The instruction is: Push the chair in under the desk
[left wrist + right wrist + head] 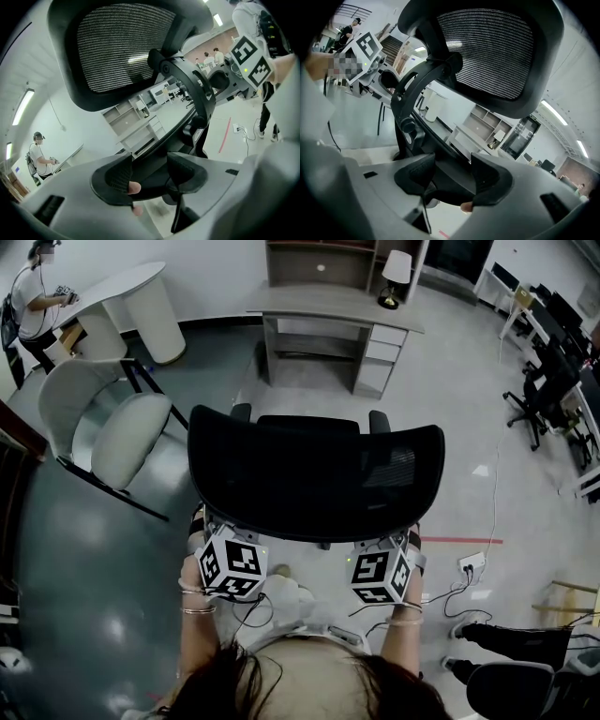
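Observation:
A black mesh-backed office chair (314, 474) stands in front of me, its back toward me. Ahead of it across open floor is the grey desk (337, 306) with drawers on its right. My left gripper (217, 526) and right gripper (401, 540) reach under the backrest's lower edge, and the backrest hides their tips. In the left gripper view the jaws of the left gripper (150, 176) hold the chair's (126, 47) black lower back frame. In the right gripper view the right gripper (453, 176) clamps the same frame of the chair (492, 51) likewise.
A white shell chair (103, 423) stands close at the left. A lamp (396, 273) sits on the desk. A person (33, 306) stands by a white round table (127, 292) at far left. Black office chairs (534, 409) and a power strip (472, 562) are at the right.

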